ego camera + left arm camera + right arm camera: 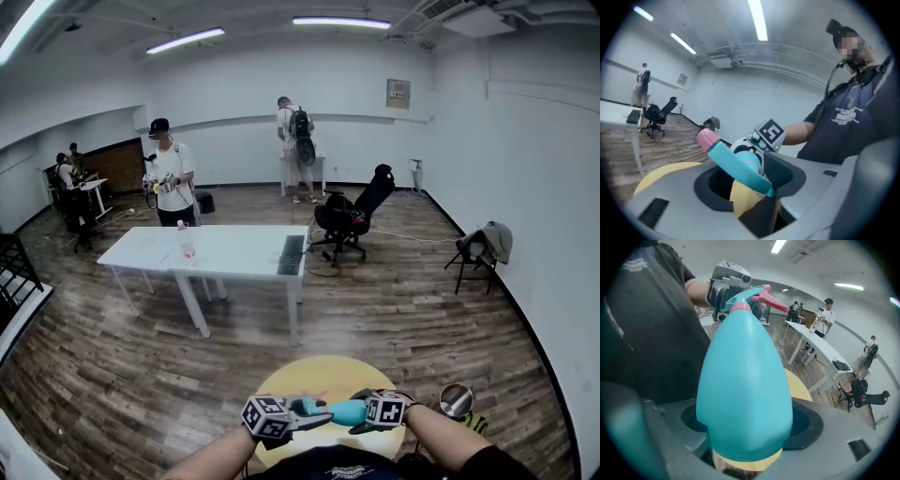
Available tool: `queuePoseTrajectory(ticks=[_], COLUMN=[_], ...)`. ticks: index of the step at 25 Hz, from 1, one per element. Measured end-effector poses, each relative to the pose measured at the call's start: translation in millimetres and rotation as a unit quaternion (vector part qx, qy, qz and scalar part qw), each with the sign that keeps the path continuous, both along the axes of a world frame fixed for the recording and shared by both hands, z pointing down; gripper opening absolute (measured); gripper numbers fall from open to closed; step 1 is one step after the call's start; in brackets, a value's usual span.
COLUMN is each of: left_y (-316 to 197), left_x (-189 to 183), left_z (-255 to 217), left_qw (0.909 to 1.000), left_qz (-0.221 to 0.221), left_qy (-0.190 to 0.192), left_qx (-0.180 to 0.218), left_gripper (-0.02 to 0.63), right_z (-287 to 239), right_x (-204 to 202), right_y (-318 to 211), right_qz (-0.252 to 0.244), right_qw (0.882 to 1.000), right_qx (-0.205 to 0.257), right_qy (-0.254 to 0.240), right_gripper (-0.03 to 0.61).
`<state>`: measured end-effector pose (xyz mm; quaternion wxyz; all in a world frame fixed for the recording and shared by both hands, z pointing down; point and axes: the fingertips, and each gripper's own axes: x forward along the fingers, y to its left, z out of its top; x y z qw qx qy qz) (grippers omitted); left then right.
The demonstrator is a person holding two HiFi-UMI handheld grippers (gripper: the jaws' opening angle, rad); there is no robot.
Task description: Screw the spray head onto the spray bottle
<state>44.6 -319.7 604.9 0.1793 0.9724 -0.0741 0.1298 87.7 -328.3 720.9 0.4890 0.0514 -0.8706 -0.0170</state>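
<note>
The person wore a dark short-sleeved shirt (pixel 853 126) with pale print. A black cable (pixel 828 82) ran down from the head. The left gripper (pixel 309 413) and right gripper (pixel 361 419) were grey with black-and-white marker cubes.

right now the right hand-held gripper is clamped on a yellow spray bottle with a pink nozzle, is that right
Not quite. The spray bottle is teal, not yellow, as the right gripper view shows. The rest holds: the right hand-held gripper is clamped on it, and its nozzle is pink.
</note>
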Motion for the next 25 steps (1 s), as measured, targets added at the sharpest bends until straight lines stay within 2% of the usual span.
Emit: queuePoseTrajectory(ticks=[2,3,4,6,8,10,12,14,16,17,18,20,22,24,25], left_y=[-8.8,-15.2,-22.3,-35.6,-44.8,-48.6,-49.4,-46.0,-33.3,-24.4,-16.2,-2.4,8.5,12.7,12.2], left_x=[-12.9,-24.7,-40.7,-81.0,-117.4,-133.5,-122.0,-86.9,-47.4,-32.1,-21.0,-8.3,-3.1,0.2,1.5], left_z=[-5.7,-9.0,-12.4,-14.2,-7.7,-2.1,-0.7,-1.5,-7.1,-11.9,-16.0,-15.6,-5.3,5.1,7.0], left_qw=[0.9967,0.9913,0.9825,0.9594,0.943,0.9381,0.9445,0.961,0.9794,0.9862,0.9911,0.9977,0.9995,0.9988,0.999], left_qz=[-0.041,-0.068,-0.098,-0.159,-0.209,-0.225,-0.208,-0.165,-0.106,-0.078,-0.053,-0.013,0.022,0.04,0.038], left_qy=[0.051,0.086,0.125,0.189,0.209,0.207,0.192,0.161,0.129,0.118,0.106,0.065,0.017,-0.006,-0.005], left_qx=[-0.049,-0.073,-0.097,-0.136,-0.153,-0.163,-0.166,-0.152,-0.113,-0.087,-0.061,-0.016,0.017,0.029,0.024], left_gripper=[0.225,0.267,0.295,0.318,0.318,0.318,0.318,0.318,0.333,0.234,0.225,0.21,0.21,0.212,0.212], right_z=[-5.2,-4.2,-1.4,6.5,12.6,14.2,10.4,3.0,-0.7,0.2,2.3,6.7,12.0,15.5,16.3], right_x=[-5.9,-6.0,-3.4,7.8,19.6,24.2,18.6,4.7,-11.3,-15.9,-16.4,-7.6,2.6,7.7,8.5], right_y=[-1.9,-2.9,-4.0,-5.7,-6.4,-7.6,-9.6,-11.4,-10.2,-8.4,-6.3,-1.0,5.7,9.0,9.0], right_qz=[0.009,0.016,0.026,0.051,0.068,0.07,0.061,0.043,0.022,0.012,0.004,-0.005,-0.015,-0.024,-0.025], right_qw=[1.0,1.0,0.999,0.998,0.997,0.997,0.998,0.999,1.0,1.0,1.0,1.0,1.0,0.999,0.999], right_qx=[-0.01,-0.015,-0.02,-0.03,-0.037,-0.035,-0.027,-0.017,-0.01,-0.007,-0.003,0.0,0.001,0.0,-0.002], right_qy=[-0.017,-0.021,-0.023,-0.026,-0.027,-0.023,-0.018,-0.018,-0.014,-0.009,-0.003,0.01,0.027,0.035,0.033], right_gripper=[0.425,0.425,0.425,0.424,0.425,0.425,0.425,0.425,0.425,0.425,0.425,0.425,0.426,0.426,0.426])
